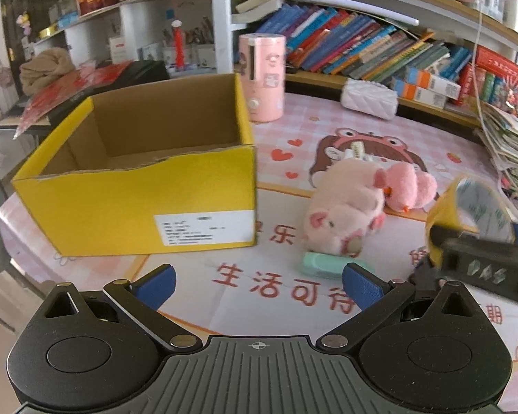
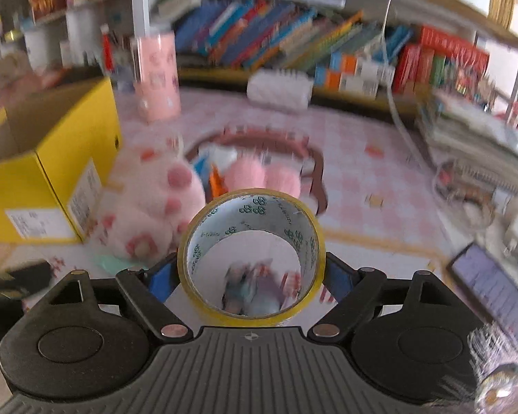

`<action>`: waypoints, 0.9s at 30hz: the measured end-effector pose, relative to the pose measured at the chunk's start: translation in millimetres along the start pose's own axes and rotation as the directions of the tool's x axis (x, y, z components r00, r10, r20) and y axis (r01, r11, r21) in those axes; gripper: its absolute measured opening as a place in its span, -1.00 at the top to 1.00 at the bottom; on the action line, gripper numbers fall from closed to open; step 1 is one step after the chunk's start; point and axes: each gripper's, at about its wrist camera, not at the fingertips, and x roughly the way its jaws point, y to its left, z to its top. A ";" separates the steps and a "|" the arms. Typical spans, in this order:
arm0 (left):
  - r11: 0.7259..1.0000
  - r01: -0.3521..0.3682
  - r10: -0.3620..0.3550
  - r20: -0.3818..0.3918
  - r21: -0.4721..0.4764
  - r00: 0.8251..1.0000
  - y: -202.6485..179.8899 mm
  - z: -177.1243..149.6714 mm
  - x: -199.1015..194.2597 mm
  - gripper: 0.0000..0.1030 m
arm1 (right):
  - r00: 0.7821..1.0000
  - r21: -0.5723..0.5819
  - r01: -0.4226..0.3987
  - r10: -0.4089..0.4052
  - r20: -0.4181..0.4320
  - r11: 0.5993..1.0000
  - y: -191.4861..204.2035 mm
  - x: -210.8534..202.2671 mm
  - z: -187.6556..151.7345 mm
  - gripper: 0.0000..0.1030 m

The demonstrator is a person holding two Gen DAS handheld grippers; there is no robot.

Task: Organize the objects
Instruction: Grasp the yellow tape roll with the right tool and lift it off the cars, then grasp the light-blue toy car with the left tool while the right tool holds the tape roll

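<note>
One round table [image 1: 380, 117] under a pink checked cartoon cloth carries everything here. Its far edge curves along a low shelf of leaning books [image 1: 355, 48]; its left edge drops away beside the largest item, a yellow cardboard box [image 1: 134, 207]. The box sits toward the table's left edge, open at the top, brown inside, with its near rim torn and a white label on the front wall. Bare cloth lies between the box and the table's near edge.

Behind the box's far right corner a pink cylinder tin [image 1: 262, 76] stands upright. A white quilted pouch [image 1: 369, 98] lies at the far edge, and a stack of papers [image 1: 511, 151] fills the right edge.

Near the centre a pale pink plush pig [image 1: 342, 214] lies on its side, touching a smaller, deeper pink plush [image 1: 411, 188] behind it. A mint-green object [image 1: 323, 264] pokes out from under the pig toward the near edge.

The roll of yellow tape [image 2: 252, 255] is near the table's right edge, raised above the cloth, between the blue pads of the right gripper [image 2: 252, 277]. It stands on edge, its hole facing the camera and its axis running along the fingers. The pads press its two sides, gripping it.

The left gripper [image 1: 259, 286] hovers near the near edge, jaws spread wide and empty.
</note>
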 end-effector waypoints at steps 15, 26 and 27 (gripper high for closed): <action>0.968 0.216 -0.216 -0.016 0.125 0.976 -62.8 1.4 7.4 -0.96 | 0.977 0.192 0.181 -0.199 0.080 0.965 -72.7 -37.7 -1.9 -0.63; 0.932 0.341 -0.319 -0.167 0.126 0.933 -110.5 -1.6 43.9 -0.50 | 0.977 0.172 0.183 -0.198 0.076 0.968 -92.5 -38.5 -11.6 -0.63; 0.933 0.336 -0.312 -0.173 0.129 0.934 -114.4 -1.5 47.7 -0.49 | 0.978 0.164 0.179 -0.194 0.076 0.970 -93.3 -38.1 -12.1 -0.63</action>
